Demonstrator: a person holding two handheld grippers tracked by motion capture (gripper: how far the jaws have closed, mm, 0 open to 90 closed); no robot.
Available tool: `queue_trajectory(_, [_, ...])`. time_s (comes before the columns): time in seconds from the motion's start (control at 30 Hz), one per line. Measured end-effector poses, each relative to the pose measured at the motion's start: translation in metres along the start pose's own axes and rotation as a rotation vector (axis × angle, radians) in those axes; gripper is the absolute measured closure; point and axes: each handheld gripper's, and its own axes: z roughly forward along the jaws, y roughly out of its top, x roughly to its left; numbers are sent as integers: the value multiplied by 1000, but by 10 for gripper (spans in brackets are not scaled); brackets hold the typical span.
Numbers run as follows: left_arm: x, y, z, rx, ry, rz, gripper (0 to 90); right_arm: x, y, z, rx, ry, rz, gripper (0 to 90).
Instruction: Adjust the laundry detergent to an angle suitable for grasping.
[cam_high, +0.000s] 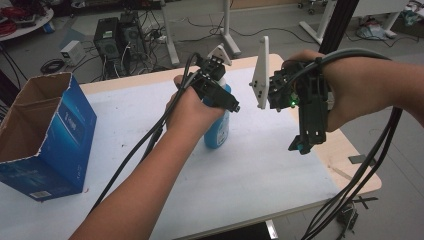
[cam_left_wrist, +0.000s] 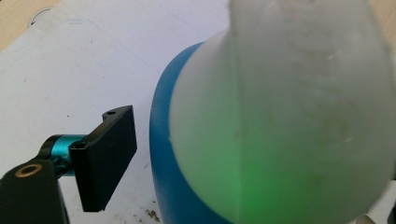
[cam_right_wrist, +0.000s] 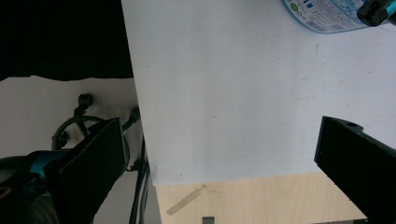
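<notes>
Table (cam_high: 280, 170) with white cover takes most of the high view. Open blue box (cam_high: 47, 140) stands at its left edge, well apart from the rest. Blue bottle (cam_high: 218, 131) stands upright mid-table, white top. Left gripper (cam_high: 220, 97) sits at the bottle top; in the left gripper view 1 jaw shows apart from the bottle (cam_left_wrist: 280, 121), other jaw hidden, so clamped or not: cannot tell. Right gripper (cam_high: 302, 145) hangs above the table's right side, jaws wide apart, nothing between them, bottle base (cam_right_wrist: 322, 14) far off.
</notes>
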Motion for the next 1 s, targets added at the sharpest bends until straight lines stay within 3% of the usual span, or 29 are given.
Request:
queue_trajectory(0.23, [0, 0, -1, -5, -9, -1, 221, 0, 0, 0, 1, 0, 0, 13])
queue_trajectory(1.0, [-1, 1, 2, 10, -6, 9, 311, -3, 2, 1, 5, -2, -5, 13])
